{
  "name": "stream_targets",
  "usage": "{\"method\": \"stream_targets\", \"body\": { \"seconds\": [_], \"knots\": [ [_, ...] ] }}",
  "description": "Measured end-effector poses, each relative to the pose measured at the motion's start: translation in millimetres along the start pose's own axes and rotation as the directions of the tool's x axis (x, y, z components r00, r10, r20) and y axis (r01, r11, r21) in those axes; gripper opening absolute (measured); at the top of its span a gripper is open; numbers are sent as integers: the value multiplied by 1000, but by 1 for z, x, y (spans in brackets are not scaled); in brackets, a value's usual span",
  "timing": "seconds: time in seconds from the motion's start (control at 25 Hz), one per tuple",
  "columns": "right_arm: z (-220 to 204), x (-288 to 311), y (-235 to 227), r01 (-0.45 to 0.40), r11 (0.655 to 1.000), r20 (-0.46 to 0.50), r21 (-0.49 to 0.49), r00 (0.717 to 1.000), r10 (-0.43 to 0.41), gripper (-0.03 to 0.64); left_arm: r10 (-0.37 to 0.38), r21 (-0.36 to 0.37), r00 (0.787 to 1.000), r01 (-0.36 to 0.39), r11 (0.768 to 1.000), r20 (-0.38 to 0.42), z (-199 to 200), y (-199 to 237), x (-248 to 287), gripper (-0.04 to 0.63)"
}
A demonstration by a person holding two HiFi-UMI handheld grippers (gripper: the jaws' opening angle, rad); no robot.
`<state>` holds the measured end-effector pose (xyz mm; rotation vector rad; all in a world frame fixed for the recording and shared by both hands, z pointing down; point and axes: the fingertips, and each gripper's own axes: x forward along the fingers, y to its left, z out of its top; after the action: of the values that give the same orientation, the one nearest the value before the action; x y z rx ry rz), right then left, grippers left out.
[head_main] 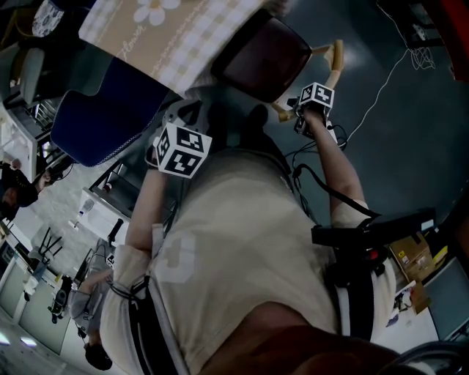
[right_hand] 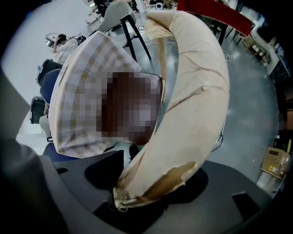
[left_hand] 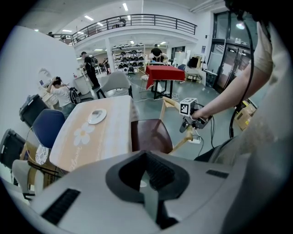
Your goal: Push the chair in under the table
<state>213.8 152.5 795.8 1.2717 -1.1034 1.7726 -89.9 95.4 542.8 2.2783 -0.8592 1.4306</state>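
The long desk [head_main: 183,44] under its beige checked cloth fills the top of the head view. The chair [head_main: 264,58], with a dark red-brown seat and a pale wooden frame, stands at the desk's near edge, upper centre. Only the front of the seat meets the cloth hem, and most of it lies out on the floor. I judge the push as gripped but not yet made.

The chair's curved pale backrest [right_hand: 192,91] runs up from my right tongs [right_hand: 132,201], which pinch its lower end. My left tongs [left_hand: 149,183] are pressed together on nothing and are held back near the body, low in the left gripper view.

Next I need a steady shove along the floor toward the desk, straight enough that the seat slides under the cloth rather than skewing. One pinch at the end of the rail may let the chair swivel.

As for writing, a cursive word [head_main: 121,45] beside the white daisy print [head_main: 155,10] seems to read "flower". The marker cubes [head_main: 183,150] carry only black-and-white squares. Labels on the cardboard box [head_main: 410,256], lower right, are too small to read.
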Motion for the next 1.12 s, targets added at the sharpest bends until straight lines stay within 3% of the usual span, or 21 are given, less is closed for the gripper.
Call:
{"method": "stream_targets", "body": {
  "seconds": [1.12],
  "knots": [
    [19, 16, 62, -104, 994, 28, -19, 994, 104, 290, 18, -21, 1000, -18, 1000, -20, -12, 14, 1, 8]
  ]
}}
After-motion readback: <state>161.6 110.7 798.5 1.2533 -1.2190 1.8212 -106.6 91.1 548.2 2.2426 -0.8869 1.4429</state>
